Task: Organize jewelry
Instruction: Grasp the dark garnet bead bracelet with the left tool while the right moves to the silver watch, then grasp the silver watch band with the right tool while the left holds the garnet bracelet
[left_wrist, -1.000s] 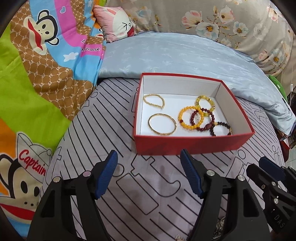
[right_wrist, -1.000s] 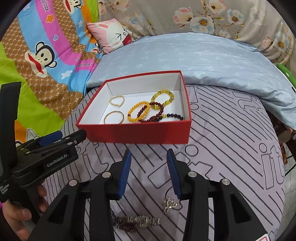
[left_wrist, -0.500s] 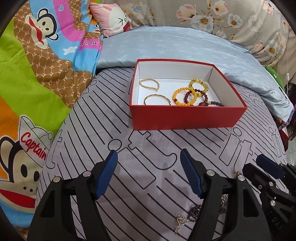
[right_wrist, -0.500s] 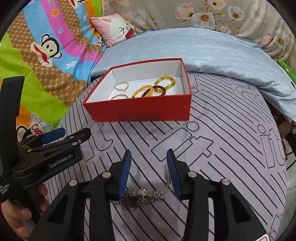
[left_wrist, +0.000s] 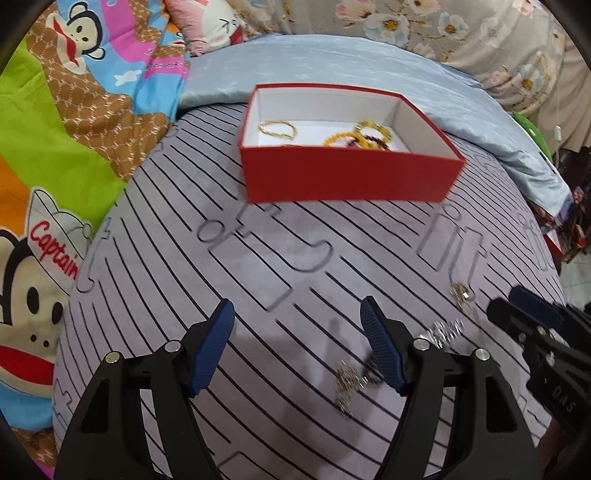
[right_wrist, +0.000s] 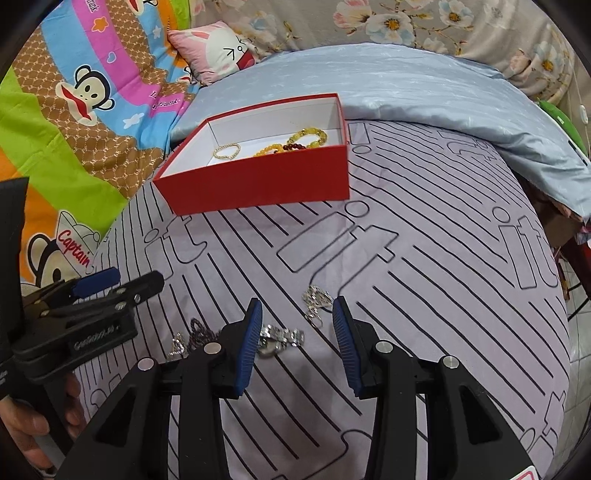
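Observation:
A red box (left_wrist: 347, 177) (right_wrist: 258, 181) with a white inside stands on the striped lilac sheet and holds gold and bead bracelets (left_wrist: 277, 127) (right_wrist: 308, 136). Loose silver pieces lie on the sheet near me: a silver watch (right_wrist: 280, 338) (left_wrist: 441, 332), a small silver charm (right_wrist: 316, 299) (left_wrist: 460, 291) and a silver chain with dark beads (left_wrist: 351, 378) (right_wrist: 188, 338). My left gripper (left_wrist: 297, 347) is open and empty, just left of the chain. My right gripper (right_wrist: 297, 332) is open and empty, its fingers on either side of the watch's end and the charm.
A light blue pillow (right_wrist: 406, 85) lies behind the box. A bright cartoon monkey blanket (left_wrist: 55, 129) covers the left side. A pink cushion (right_wrist: 214, 48) and floral fabric (left_wrist: 443, 26) are at the back. The bed's right edge (right_wrist: 554, 258) drops off.
Both grippers have pulled back from the box toward me. The box now looks farther off, and the loose silver pieces have come into view between and beside the fingers.

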